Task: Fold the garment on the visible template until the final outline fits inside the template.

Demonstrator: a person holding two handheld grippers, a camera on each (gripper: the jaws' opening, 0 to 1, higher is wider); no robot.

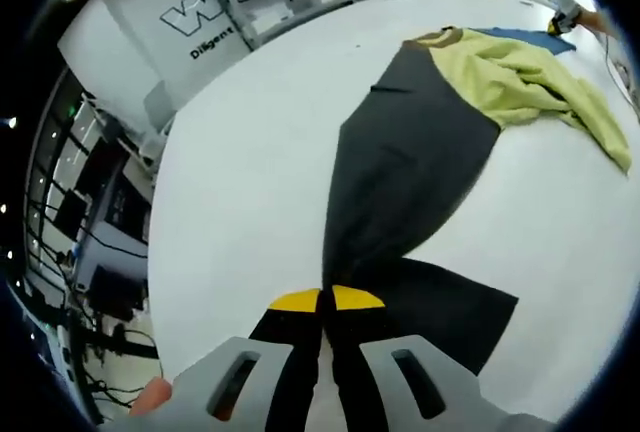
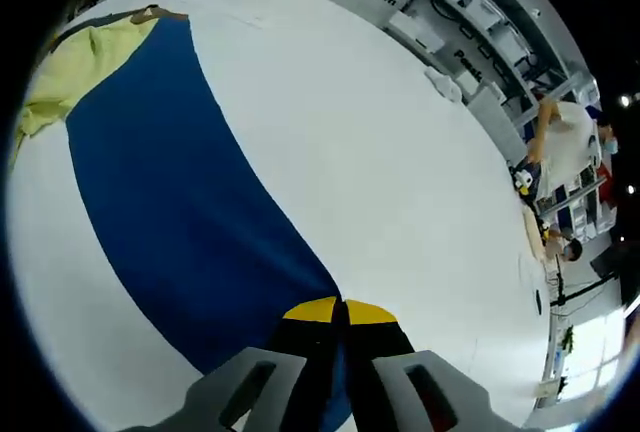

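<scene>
Plainly, the garment (image 1: 420,142) is a soft, limp thing — thin cloth that hangs and stretches wherever it is pulled, with no stiffness of its own. In the left gripper view it lies across the white counter (image 1: 260,182), a dark grey panel drawn into a narrow neck toward the left tongs (image 1: 327,302), with a crumpled yellow-green part (image 1: 530,82) at its far end. The left tongs are closed with the dark cloth pinched between their yellow tips.

In the right gripper view a broad blue panel (image 2: 170,192) runs from the yellow-green part (image 2: 80,62) down to the right tongs (image 2: 340,310), which are likewise closed on the edge of that blue cloth. Whether the blue is the garment's other face or a sheet beneath it, I cannot tell.

My judgement: it is light and will slide easily on the smooth counter, so a fold should be carried over slowly, both corners level. Hold at corners or hem edges — a grip mid-panel would only bunch it, as the gathered neck shows.
</scene>
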